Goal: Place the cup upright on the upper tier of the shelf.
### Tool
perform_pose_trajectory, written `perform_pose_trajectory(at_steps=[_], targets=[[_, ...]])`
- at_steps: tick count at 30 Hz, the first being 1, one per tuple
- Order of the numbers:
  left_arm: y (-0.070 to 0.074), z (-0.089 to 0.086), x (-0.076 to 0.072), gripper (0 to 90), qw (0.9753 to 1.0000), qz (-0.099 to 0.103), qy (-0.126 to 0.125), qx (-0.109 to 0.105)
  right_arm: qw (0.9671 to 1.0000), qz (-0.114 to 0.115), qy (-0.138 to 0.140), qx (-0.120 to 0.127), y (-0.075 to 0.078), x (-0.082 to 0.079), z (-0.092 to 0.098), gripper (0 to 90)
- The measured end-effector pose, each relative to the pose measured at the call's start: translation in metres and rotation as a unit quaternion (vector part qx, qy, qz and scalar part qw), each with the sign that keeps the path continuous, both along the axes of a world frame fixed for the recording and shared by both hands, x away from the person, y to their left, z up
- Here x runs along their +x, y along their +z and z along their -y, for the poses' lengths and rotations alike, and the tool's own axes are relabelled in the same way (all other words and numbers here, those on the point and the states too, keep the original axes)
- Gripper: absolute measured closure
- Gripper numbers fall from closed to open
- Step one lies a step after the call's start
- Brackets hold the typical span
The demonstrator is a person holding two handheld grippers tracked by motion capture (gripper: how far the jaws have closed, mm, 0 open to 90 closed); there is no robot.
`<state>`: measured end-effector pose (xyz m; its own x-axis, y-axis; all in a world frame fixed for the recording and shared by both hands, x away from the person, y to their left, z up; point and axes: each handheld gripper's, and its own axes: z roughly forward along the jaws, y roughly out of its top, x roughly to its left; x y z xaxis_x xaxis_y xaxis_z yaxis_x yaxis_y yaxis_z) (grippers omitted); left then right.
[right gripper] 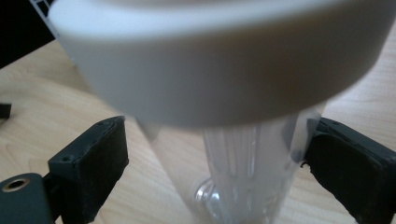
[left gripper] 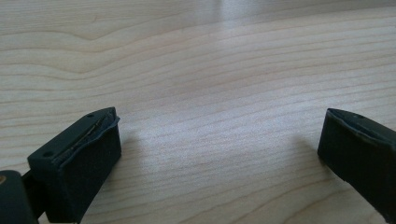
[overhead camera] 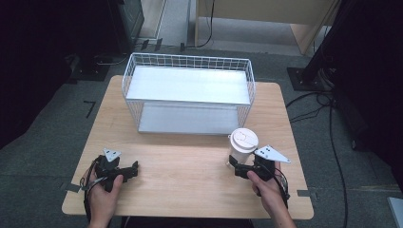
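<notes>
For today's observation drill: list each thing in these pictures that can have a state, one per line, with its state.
Cup: upright on the table, lid on.
Basket: upright, nothing inside.
Left gripper: open, over bare wood.
Right gripper: open, jaws either side of the cup, one touching.

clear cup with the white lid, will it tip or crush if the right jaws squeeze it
The cup looks thin, ribbed clear plastic, so it probably flexes under a hard squeeze. Its wide lid above a narrower base suggests it tips easily. It appears empty, so likely light.

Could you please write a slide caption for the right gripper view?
Right gripper, jaws open, straddling a clear ribbed plastic cup with a white lid on the light wooden table.
</notes>
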<state>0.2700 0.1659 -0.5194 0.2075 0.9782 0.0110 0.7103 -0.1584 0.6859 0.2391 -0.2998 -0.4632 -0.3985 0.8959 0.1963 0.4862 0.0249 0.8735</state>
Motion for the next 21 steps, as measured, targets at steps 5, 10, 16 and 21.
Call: perform_pose_trajectory(at_steps=[5, 10, 16, 21], targets=[[0.000, 0.000, 0.000, 0.0, 1.0000, 0.000, 0.000, 0.000, 0.9998, 0.010, -0.014, 0.008, 0.004, 0.006, -0.003, 7.5], [0.000, 0.000, 0.000, 0.0, 1.0000, 0.000, 0.000, 0.000, 0.9993, 0.024, -0.029, 0.006, 0.007, 0.010, -0.007, 11.3], [0.000, 0.000, 0.000, 0.0, 1.0000, 0.000, 0.000, 0.000, 0.9988, 0.036, -0.032, 0.002, 0.009, 0.011, -0.011, 11.9], [0.000, 0.000, 0.000, 0.0, 1.0000, 0.000, 0.000, 0.000, 0.9981, 0.048, -0.038, 0.009, 0.015, 0.012, -0.012, 14.3]])
